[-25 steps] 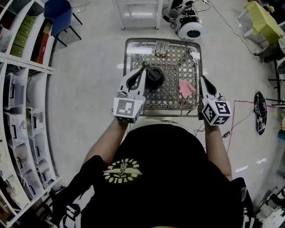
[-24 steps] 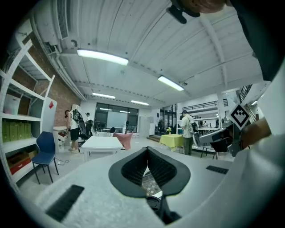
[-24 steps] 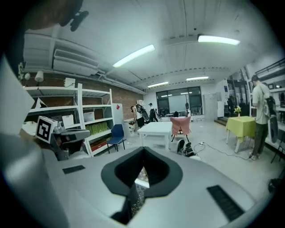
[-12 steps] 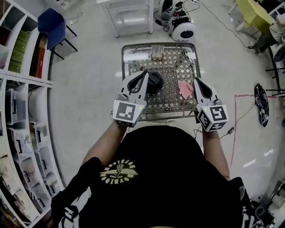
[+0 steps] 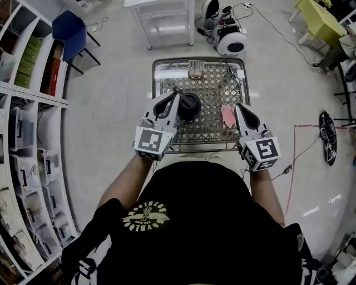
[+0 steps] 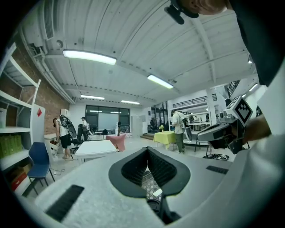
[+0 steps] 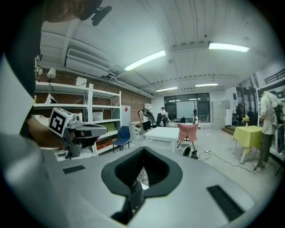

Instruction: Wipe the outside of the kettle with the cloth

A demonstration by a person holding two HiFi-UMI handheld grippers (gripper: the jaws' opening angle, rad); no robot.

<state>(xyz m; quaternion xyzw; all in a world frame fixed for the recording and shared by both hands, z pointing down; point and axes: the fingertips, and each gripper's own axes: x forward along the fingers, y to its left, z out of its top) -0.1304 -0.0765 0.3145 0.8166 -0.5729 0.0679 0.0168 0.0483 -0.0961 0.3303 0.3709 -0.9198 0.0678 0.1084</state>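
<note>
A black kettle (image 5: 189,106) stands on the patterned table (image 5: 200,146), left of its middle. To its right a pink cloth (image 5: 227,116) lies flat on the tabletop. My left gripper (image 5: 177,93) hovers at the kettle's left side, jaws shut and empty, and through the slit below its tips (image 6: 147,151) I see the tabletop and a dark part of the kettle. My right gripper (image 5: 239,106) is held just right of the cloth, above it and apart from it. Its jaws (image 7: 143,151) are shut with nothing between them. Both point nearly level across the room.
Shelving (image 5: 22,128) curves along the left, with a blue chair (image 5: 71,28) behind it. Beyond the table stand a white table (image 5: 167,16) and a round white device (image 5: 231,42). Small items (image 5: 196,68) lie at the table's far edge. A yellow table (image 5: 325,22) is far right.
Both grippers have lifted a little and drawn back toward the person. The kettle and the cloth have stayed where they were.
</note>
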